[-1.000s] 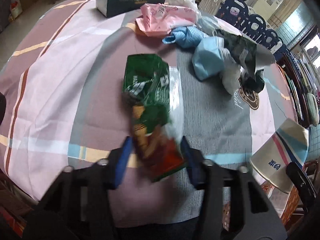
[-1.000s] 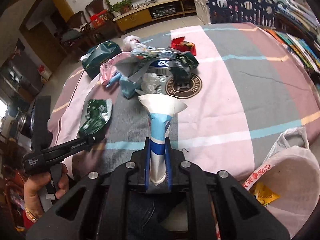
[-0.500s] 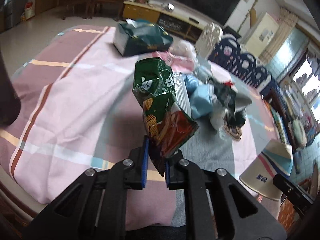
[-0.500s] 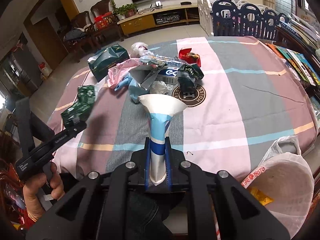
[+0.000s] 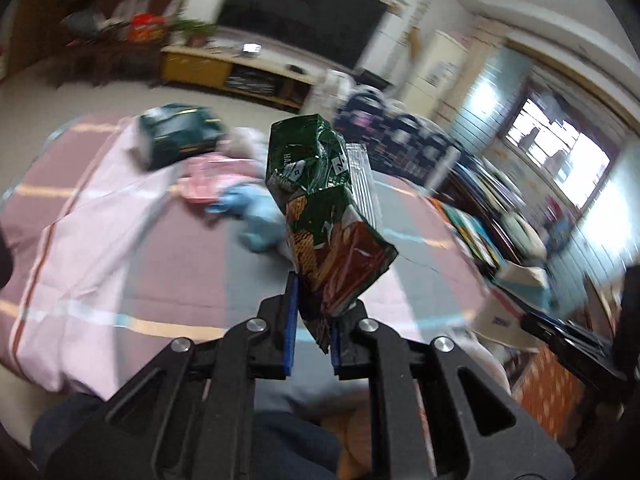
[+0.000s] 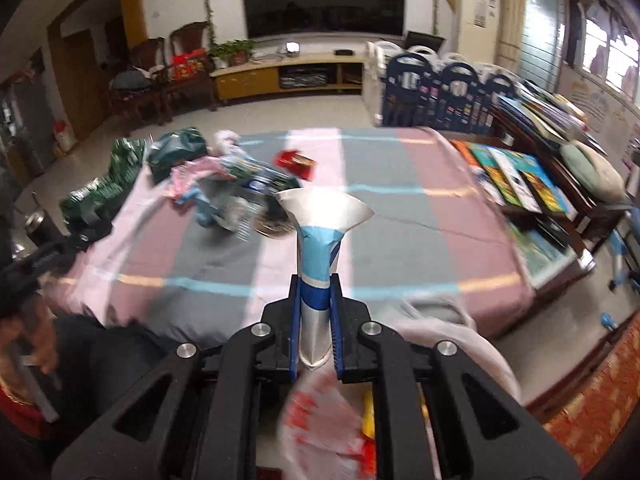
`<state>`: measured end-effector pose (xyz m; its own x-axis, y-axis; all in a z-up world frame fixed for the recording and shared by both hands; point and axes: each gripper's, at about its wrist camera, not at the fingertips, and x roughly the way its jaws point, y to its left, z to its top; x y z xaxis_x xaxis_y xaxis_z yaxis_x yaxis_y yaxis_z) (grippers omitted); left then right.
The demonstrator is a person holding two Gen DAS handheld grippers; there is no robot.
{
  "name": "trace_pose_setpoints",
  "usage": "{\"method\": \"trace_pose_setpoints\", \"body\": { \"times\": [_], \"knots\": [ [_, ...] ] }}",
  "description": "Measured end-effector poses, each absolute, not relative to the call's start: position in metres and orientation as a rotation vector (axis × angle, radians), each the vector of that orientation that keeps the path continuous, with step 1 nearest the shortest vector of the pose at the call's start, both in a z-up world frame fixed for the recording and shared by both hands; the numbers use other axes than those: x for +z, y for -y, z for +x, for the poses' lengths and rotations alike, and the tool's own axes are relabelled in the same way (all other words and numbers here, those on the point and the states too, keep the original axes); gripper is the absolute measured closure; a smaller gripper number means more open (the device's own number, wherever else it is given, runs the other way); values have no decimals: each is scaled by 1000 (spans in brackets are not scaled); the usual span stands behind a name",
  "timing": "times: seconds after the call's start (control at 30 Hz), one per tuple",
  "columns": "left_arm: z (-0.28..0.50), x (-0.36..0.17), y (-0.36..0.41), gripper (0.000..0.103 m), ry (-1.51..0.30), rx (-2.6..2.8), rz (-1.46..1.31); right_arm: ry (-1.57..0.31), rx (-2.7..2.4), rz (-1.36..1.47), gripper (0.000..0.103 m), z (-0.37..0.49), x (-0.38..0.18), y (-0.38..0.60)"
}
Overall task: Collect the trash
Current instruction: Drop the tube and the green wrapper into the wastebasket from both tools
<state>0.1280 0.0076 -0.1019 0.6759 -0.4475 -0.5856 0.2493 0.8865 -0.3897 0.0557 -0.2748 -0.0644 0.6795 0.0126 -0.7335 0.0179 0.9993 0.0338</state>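
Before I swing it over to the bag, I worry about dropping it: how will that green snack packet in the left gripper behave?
The green snack packet looks crumpled and thin, so probably light and floppy. The left gripper pinches only its bottom corner, so the top may sway. Its glossy foil could slip if the swing is quick.

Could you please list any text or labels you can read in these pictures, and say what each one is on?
"HA": white letters, cut off, on the green snack bag in the left gripper.
Red print on the white plastic bag: too blurred to read.
The crushed paper cup in the right gripper: no text readable.
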Motion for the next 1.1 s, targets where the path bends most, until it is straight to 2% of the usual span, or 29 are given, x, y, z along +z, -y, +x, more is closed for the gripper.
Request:
{"method": "trace_pose_setpoints", "body": {
  "times": [0.2,0.3,0.37,0.4,0.43,0.5,0.57,0.63,0.7,0.73,0.9,1.1],
  "knots": [
    [89,-95,98,89,-789,-689,-155,-981,-135,209,89,17,-111,349],
    [73,-102,135,89,-839,-767,-78,-1149,-179,319,85,5,-159,365],
    [64,-106,149,89,-862,-828,-54,-1186,-236,395,82,-1,-175,379],
    [61,-108,155,89,-868,-855,-45,-1171,-257,469,79,-4,-175,391],
    [59,-111,162,89,-876,-882,-35,-1141,-274,541,65,-7,-171,403],
    [51,-119,173,89,-903,-934,-23,-1051,-329,618,46,-17,-155,422],
    [48,-129,190,88,-943,-971,3,-965,-406,602,44,-22,-133,436],
    [44,-143,209,79,-978,-991,64,-892,-467,573,44,-29,-115,447],
    [36,-154,225,29,-989,-1009,107,-845,-500,567,43,-33,-104,456],
    [34,-157,229,23,-985,-1016,113,-834,-508,570,42,-35,-102,459],
    [41,-161,219,20,-948,-889,145,-831,-518,560,42,-33,-105,463],
    [96,-159,131,21,-920,-394,-5,-876,-422,533,42,-2,-112,439]
  ]
}}
